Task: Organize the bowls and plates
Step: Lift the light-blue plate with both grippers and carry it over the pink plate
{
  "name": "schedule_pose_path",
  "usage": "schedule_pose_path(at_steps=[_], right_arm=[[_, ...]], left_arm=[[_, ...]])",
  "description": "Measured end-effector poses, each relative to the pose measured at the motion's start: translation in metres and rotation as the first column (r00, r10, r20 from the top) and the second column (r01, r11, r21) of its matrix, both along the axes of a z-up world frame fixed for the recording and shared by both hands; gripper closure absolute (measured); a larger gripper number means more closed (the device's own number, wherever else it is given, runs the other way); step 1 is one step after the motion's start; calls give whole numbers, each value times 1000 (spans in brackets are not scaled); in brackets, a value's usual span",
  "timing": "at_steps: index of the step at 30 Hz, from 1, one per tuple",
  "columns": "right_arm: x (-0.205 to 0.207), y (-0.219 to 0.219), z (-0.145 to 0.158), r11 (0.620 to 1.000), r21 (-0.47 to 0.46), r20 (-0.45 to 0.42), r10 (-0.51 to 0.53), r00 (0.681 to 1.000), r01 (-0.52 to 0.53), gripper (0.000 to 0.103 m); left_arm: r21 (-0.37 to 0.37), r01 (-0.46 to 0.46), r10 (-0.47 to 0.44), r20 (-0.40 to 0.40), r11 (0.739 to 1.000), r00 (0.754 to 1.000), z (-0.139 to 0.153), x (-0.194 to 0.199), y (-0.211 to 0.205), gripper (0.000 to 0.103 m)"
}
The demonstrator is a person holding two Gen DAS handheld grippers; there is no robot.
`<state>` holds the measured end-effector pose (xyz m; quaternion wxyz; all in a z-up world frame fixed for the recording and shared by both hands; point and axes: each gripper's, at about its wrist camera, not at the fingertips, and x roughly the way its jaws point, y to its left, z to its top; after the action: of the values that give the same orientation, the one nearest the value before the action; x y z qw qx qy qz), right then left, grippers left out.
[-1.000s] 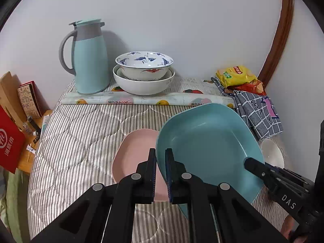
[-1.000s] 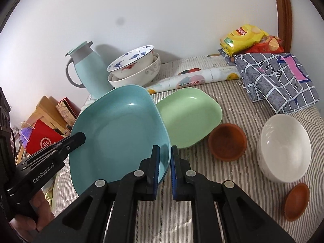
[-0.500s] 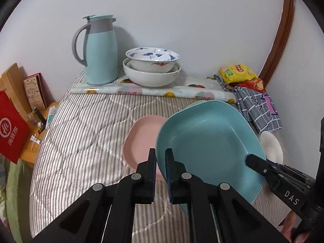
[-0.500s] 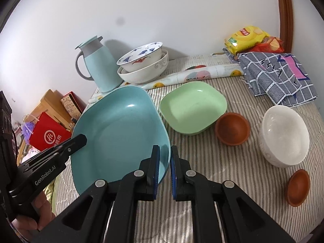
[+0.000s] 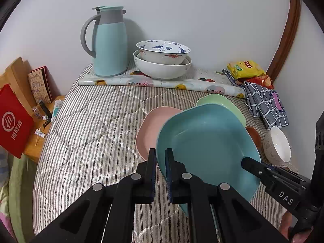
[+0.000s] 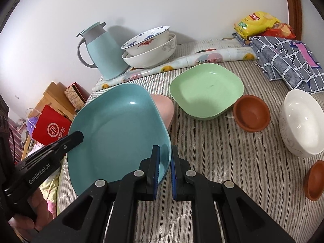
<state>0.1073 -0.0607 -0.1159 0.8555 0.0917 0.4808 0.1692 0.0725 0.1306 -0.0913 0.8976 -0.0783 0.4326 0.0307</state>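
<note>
A large teal plate (image 5: 206, 141) (image 6: 119, 129) is held in the air over the striped bed cover. My left gripper (image 5: 160, 160) is shut on its left rim, and my right gripper (image 6: 165, 158) is shut on its right rim. Under and behind it lies a pink plate (image 5: 151, 127) (image 6: 165, 109). A green plate (image 6: 206, 90) (image 5: 224, 105) lies further right. Beside it are a brown bowl (image 6: 251, 113), a white bowl (image 6: 301, 121) (image 5: 278, 145) and a second brown bowl (image 6: 314, 180). Two stacked bowls (image 5: 163, 58) (image 6: 149, 46) stand at the wall.
A teal jug (image 5: 109, 42) (image 6: 101, 50) stands by the stacked bowls behind a rolled patterned mat (image 5: 162, 84). A checked cloth (image 6: 287, 60) and snack bags (image 6: 257, 22) lie at the back right. A wooden side table (image 5: 36, 141) with a red bag (image 5: 12, 121) stands left of the bed.
Both grippers have drawn back and up with the teal plate. More of the pink plate, the green plate and the bed now shows.
</note>
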Motion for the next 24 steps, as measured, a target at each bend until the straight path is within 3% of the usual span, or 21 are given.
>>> schedule_pose_path(at_steps=[13, 24], right_arm=[[9, 14, 4, 999, -32, -3, 37, 999, -37, 93], [23, 26, -25, 997, -30, -68, 66, 996, -68, 93]], left_arm=[[-10, -29, 28, -25, 1000, 999, -6, 4, 14, 94], [-10, -58, 57, -101, 998, 993, -39, 13, 25, 94]])
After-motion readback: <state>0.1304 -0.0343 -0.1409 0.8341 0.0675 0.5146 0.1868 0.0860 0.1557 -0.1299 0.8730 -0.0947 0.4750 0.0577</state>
